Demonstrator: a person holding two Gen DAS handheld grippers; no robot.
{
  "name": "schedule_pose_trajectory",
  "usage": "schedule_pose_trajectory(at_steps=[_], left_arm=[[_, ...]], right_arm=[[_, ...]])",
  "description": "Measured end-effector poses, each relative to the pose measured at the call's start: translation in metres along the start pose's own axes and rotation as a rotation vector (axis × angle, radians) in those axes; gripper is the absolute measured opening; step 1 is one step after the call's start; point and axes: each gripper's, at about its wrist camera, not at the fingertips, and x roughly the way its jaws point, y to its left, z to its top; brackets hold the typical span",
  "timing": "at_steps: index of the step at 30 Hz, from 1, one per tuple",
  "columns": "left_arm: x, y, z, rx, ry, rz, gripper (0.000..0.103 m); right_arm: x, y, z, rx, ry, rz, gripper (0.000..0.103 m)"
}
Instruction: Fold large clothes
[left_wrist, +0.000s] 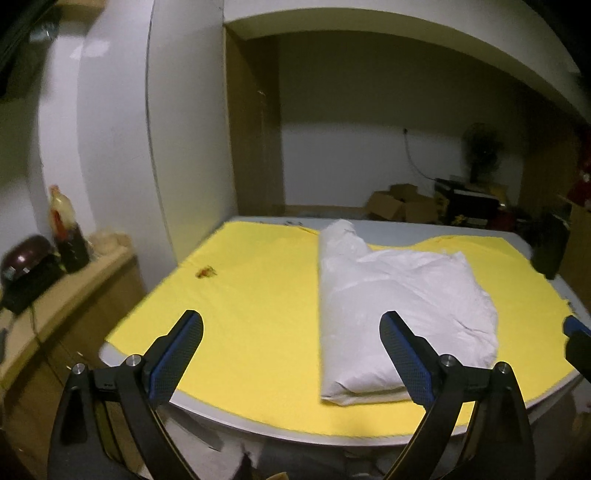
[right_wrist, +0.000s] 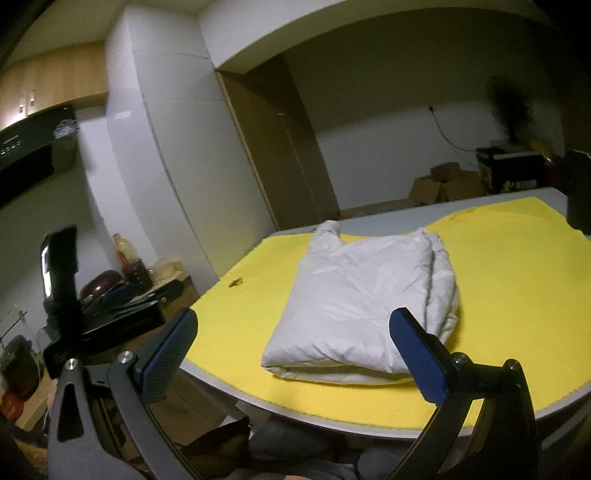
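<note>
White jacket (left_wrist: 399, 306) sits folded on the yellow cloth (left_wrist: 251, 295) covering the bench (right_wrist: 406, 218), toward near edge, right of centre. Puffy, slippery-looking; layers stacked at the near hem.

Your left gripper (left_wrist: 291, 354) is spread wide, holding nothing, hovering off the near edge. Right gripper (right_wrist: 295, 354) same: wide, empty, near edge.

Risks, as judged:
- Padded fill prob. springs back; top layer could slide off, far sleeve end (left_wrist: 338, 230) already pokes out.
- Grab too shallow & you pinch the yellow cloth too, dragging it.
- Jacket close to near edge; a pull toward you may tip it off.

Room: lots of bare cloth left & far. Dark object (left_wrist: 550, 243) at far right corner; keep clear. Small brown speck (left_wrist: 207, 272) far left, harmless.
</note>
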Motion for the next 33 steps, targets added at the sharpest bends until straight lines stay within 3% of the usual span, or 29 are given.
schedule_pose_trajectory(at_steps=[8,16,19,33], left_arm=[[0.014,-0.017,-0.016,0.056,0.070,0.042,0.097],[0.019,-0.014,-0.021,0.025,0.094,-0.004,0.098],[0.022,-0.010,-0.021,0.001,0.110,-0.009,0.103],[0.028,-0.002,-0.023,-0.032,0.127,0.019,0.103]], right_arm=[[-0.003,-0.009,-0.001,0.008,-0.036,-0.098,0.103],[0.005,0.004,-0.007,-0.090,-0.062,-0.287,0.103],[0.011,0.005,-0.008,-0.086,-0.030,-0.278,0.103],[0.018,0.020,-0.016,-0.152,-0.002,-0.254,0.103]])
